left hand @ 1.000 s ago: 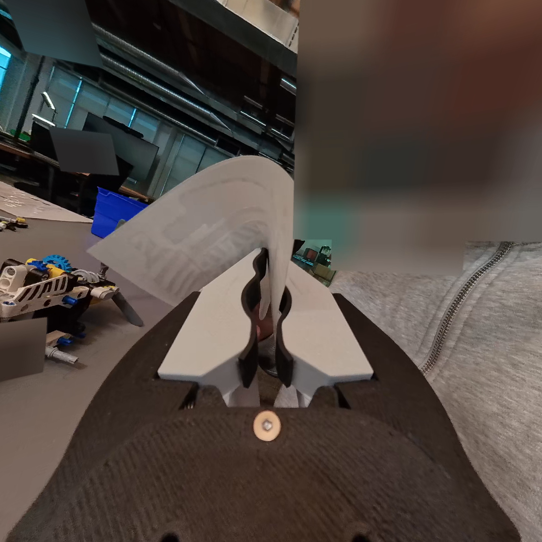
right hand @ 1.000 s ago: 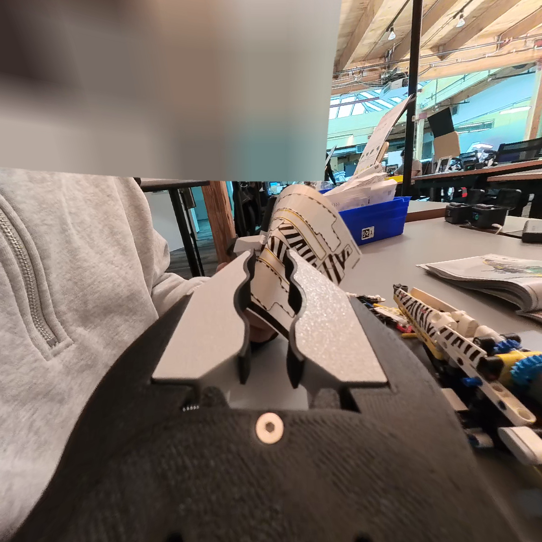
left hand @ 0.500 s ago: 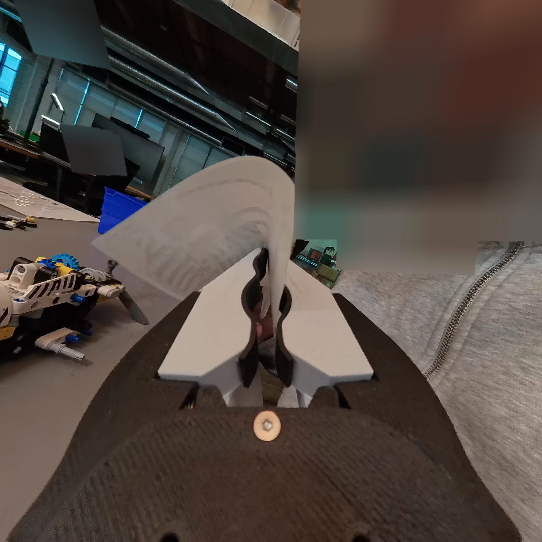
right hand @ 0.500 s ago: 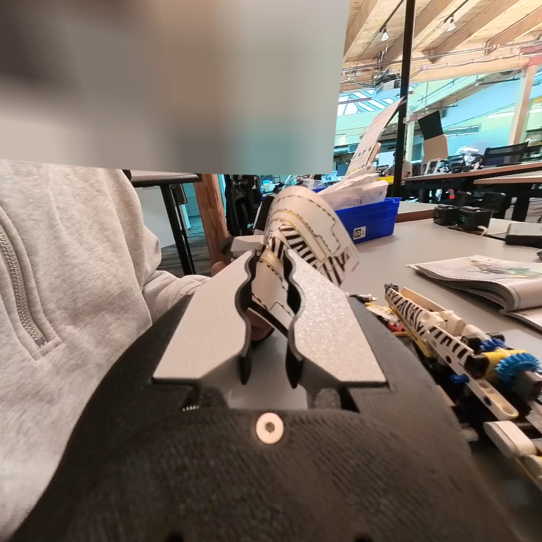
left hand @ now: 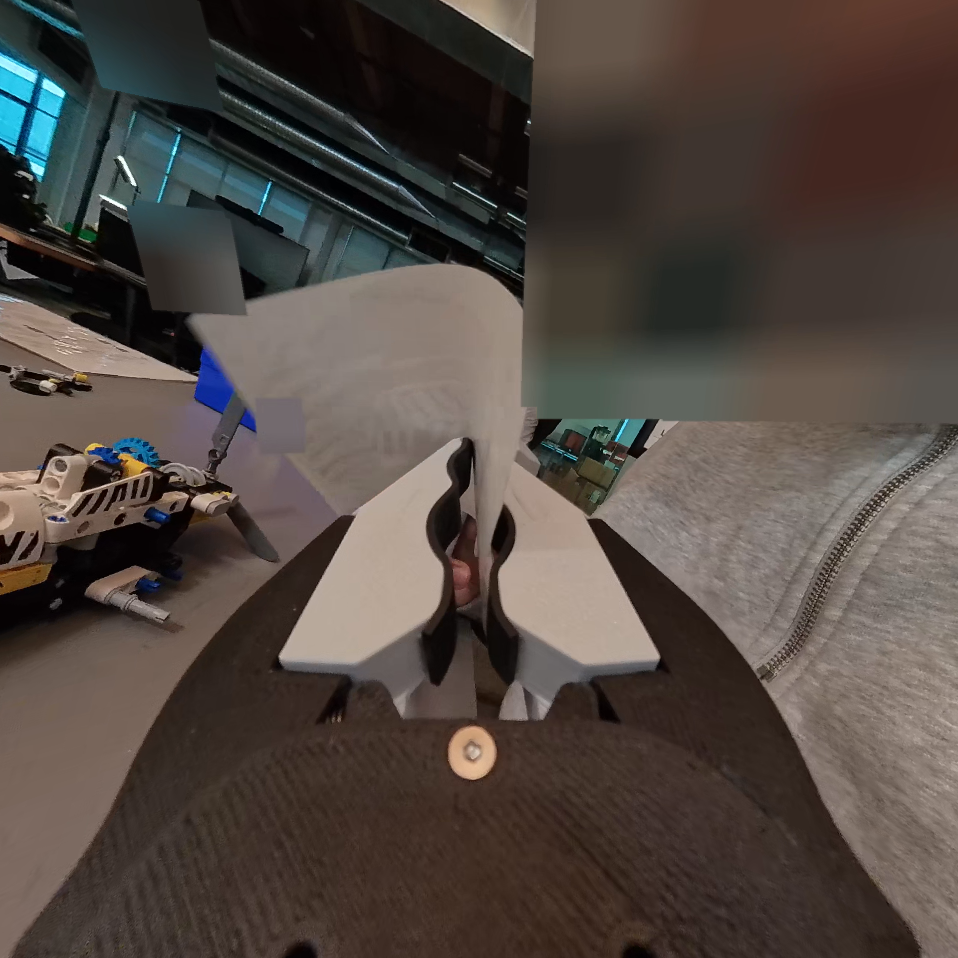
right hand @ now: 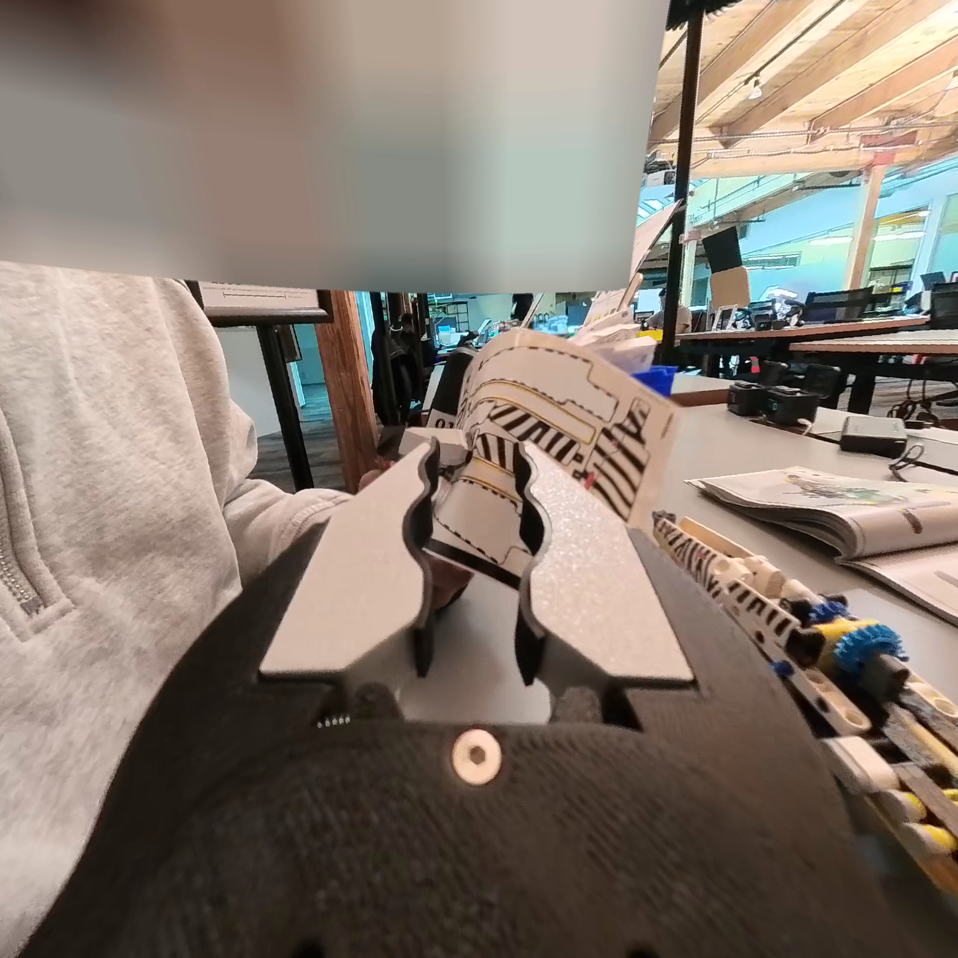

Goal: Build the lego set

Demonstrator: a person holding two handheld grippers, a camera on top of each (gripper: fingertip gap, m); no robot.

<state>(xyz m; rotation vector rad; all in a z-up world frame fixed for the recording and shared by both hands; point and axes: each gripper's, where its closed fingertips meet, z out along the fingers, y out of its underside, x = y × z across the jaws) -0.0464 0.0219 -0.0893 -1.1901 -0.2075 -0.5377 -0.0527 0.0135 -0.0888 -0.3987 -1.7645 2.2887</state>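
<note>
White sticker sheet (left hand: 394,373) upright between left gripper (left hand: 474,461) fingers, curling leftward.

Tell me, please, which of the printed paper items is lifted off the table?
The striped sticker sheet: it curls up in the air, while the instruction booklet lies open on the grey table.

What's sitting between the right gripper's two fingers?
In the right wrist view, the sticker sheet passes between the right gripper fingers, which stand apart.

Wooden ceiling beams (right hand: 808,78) span an open workshop with long desks (right hand: 829,332) and large windows (left hand: 26,119).
</note>
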